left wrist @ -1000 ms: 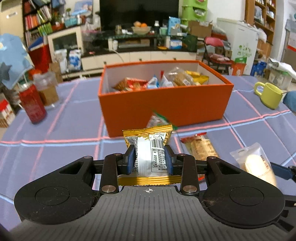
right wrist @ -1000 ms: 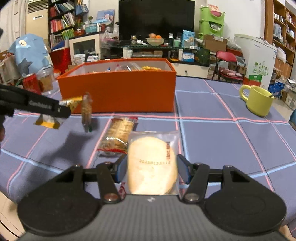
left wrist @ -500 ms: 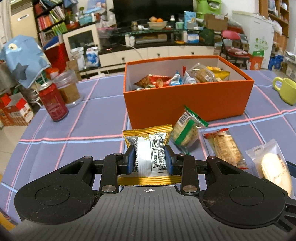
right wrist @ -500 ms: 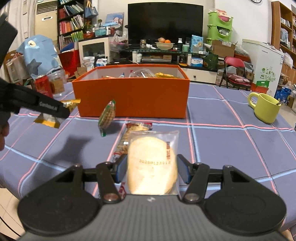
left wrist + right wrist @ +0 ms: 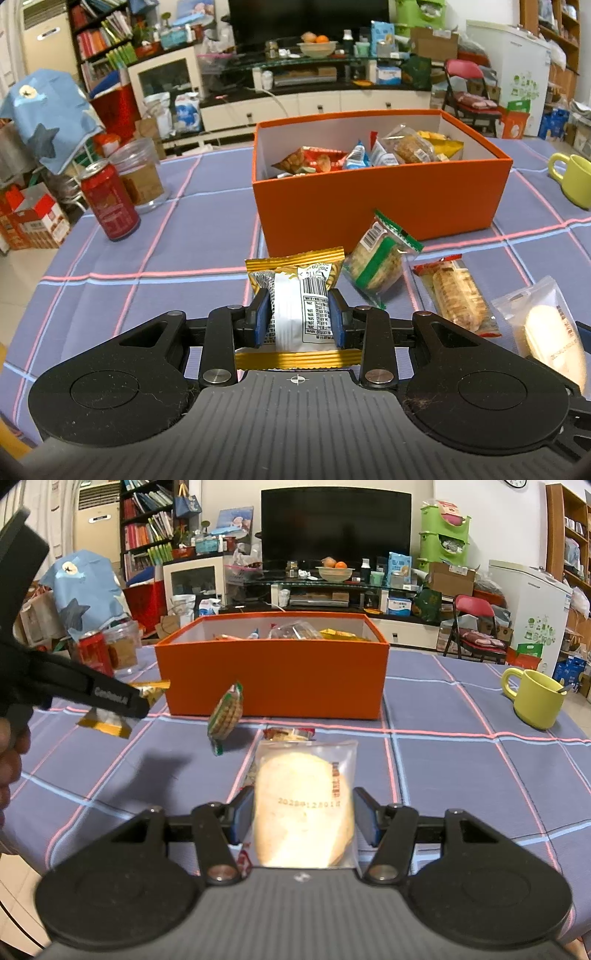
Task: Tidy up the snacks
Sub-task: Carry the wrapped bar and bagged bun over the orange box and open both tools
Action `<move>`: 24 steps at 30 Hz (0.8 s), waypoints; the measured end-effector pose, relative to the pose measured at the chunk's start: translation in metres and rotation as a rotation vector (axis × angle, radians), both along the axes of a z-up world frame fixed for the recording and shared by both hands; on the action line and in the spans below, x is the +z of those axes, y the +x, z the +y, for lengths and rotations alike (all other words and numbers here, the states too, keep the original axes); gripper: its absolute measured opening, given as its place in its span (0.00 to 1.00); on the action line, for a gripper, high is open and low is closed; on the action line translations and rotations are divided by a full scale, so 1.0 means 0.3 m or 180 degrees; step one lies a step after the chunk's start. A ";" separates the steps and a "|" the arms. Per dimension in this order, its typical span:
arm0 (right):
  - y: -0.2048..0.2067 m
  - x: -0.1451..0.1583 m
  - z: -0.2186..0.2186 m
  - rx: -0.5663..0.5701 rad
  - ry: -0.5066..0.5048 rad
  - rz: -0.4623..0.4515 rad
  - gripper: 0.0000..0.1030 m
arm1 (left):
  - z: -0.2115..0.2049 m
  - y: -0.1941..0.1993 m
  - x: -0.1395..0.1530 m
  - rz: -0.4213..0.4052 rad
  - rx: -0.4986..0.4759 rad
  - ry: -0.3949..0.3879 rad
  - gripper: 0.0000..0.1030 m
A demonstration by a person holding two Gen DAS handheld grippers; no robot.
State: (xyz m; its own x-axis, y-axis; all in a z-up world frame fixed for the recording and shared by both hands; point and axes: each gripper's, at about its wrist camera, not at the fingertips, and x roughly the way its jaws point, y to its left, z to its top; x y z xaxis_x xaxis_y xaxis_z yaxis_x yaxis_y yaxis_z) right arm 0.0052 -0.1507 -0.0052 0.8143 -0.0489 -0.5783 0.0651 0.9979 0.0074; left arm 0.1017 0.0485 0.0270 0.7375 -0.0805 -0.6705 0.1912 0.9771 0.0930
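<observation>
Left tongs (image 5: 298, 319) clamp gold packet (image 5: 295, 295) lengthwise (barcode up); right tongs (image 5: 302, 819) seemingly pinch cracker pouch (image 5: 303, 805).

Right tool (image 5: 303, 818) clamps clear-wrapped round pale cracker packet (image 5: 303, 805); open orange cardboard box (image 5: 273, 675) toward worktop (image 5: 461, 775) far edge, holding snacks.

I see a table (image 5: 207, 236) under a blue cloth with pink and pale grid lines. On it stand an orange box (image 5: 380, 201) of snacks, a red can (image 5: 110, 199) and a glass jar (image 5: 142, 177) just beside it at the left, and a yellow-green mug (image 5: 535, 698) well off to the right. In front of the box lies a red-edged cracker pack (image 5: 456, 295); I cannot tell whether the green-edged pack (image 5: 378, 264) beside it rests on the cloth.
</observation>
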 end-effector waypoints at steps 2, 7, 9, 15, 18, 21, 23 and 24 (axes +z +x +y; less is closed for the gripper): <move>-0.001 0.005 0.000 0.0002 0.0009 -0.0013 0.59 | 0.013 0.005 0.003 -0.0001 0.0027 -0.0014 0.07; -0.005 0.026 -0.002 0.0009 0.0046 -0.0070 0.59 | 0.035 0.016 0.009 -0.0011 0.0111 -0.0005 0.07; -0.008 0.032 0.002 0.0022 0.0048 -0.0091 0.59 | 0.030 0.015 0.008 -0.0017 0.0114 0.0019 0.07; -0.011 0.033 0.016 0.0054 0.0048 -0.0092 0.59 | 0.022 0.013 0.003 -0.0007 0.0092 0.0051 0.07; -0.011 0.041 0.015 0.0066 0.0049 -0.0109 0.59 | 0.025 0.016 0.004 -0.0001 0.0105 0.0036 0.07; -0.013 0.048 0.019 0.0078 0.0047 -0.0125 0.59 | 0.026 0.019 0.003 0.0015 0.0113 0.0014 0.07; -0.013 0.054 0.020 0.0085 0.0045 -0.0138 0.59 | 0.023 0.019 0.007 0.0014 0.0109 -0.0008 0.07; -0.010 0.059 0.020 0.0089 0.0045 -0.0145 0.59 | 0.021 0.018 0.010 0.0003 0.0106 -0.0013 0.07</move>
